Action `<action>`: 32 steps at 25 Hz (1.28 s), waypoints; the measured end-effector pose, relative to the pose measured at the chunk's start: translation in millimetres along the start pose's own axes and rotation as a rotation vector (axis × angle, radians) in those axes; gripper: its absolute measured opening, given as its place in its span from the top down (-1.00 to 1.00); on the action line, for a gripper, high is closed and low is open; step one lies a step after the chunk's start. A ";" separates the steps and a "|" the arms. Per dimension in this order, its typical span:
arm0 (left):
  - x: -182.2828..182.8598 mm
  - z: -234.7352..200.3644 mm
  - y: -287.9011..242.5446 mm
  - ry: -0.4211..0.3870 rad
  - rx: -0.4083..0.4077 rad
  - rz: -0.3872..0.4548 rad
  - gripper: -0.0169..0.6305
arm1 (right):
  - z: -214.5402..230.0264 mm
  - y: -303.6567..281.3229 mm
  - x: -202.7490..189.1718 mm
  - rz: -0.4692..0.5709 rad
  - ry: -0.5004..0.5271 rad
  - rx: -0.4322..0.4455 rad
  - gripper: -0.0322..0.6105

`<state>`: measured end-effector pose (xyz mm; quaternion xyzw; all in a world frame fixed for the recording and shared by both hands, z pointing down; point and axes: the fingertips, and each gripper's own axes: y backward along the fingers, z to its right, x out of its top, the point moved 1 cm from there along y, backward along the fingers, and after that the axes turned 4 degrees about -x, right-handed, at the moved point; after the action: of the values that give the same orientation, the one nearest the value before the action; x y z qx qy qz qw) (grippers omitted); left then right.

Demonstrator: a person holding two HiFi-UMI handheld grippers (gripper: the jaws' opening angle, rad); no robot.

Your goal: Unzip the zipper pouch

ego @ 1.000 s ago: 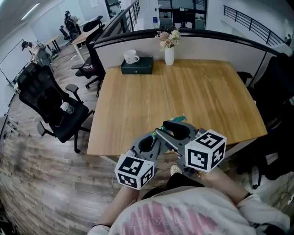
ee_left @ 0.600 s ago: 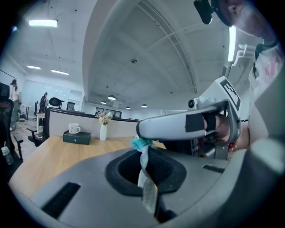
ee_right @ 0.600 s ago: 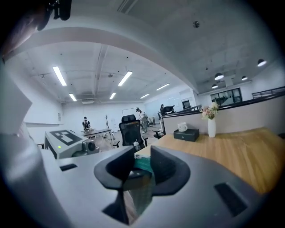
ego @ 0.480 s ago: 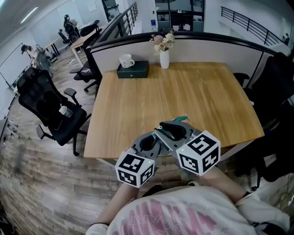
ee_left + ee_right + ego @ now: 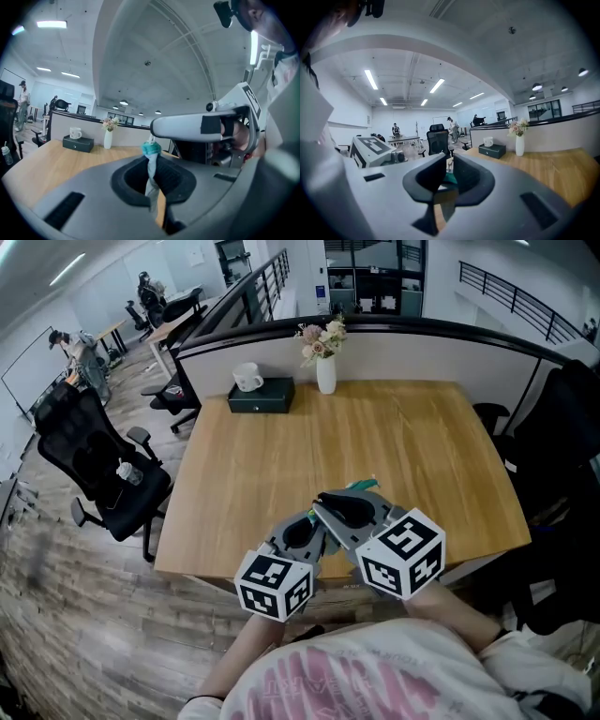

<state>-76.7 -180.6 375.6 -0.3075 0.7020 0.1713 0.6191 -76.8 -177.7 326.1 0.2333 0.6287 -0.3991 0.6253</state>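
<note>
Both grippers hang together over the front edge of the wooden table. My left gripper is shut on a thin edge of the zipper pouch, a grey strip with a teal end standing up between its jaws. My right gripper lies across it from the right. Its jaws are closing around a teal and white bit of the pouch, with a narrow gap still showing. A teal corner of the pouch peeks out behind the right gripper. The rest of the pouch is hidden.
At the table's far edge stand a white vase of flowers and a white mug on a dark box, before a curved partition. A black office chair stands left of the table, dark gear to its right.
The right gripper's cube has shifted slightly left, closer to the left gripper. The left gripper has kept its hold on the pouch. The head view has tilted a little.
</note>
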 end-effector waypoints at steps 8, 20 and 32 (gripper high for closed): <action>5.3 13.2 -29.6 -0.033 -0.005 -0.015 0.93 | 30.9 11.4 2.1 -0.004 -0.038 -0.007 0.89; 9.4 9.0 -32.9 -0.017 0.004 -0.004 0.93 | 52.8 17.2 3.5 0.051 -0.186 -0.029 0.90; 18.6 7.0 -33.1 0.033 -0.019 0.031 0.93 | 72.1 23.6 -2.0 0.033 -0.129 -0.124 0.90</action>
<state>-50.9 -205.2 360.9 -0.3054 0.7152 0.1822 0.6017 -14.6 -221.1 330.3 0.1781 0.6067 -0.3633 0.6843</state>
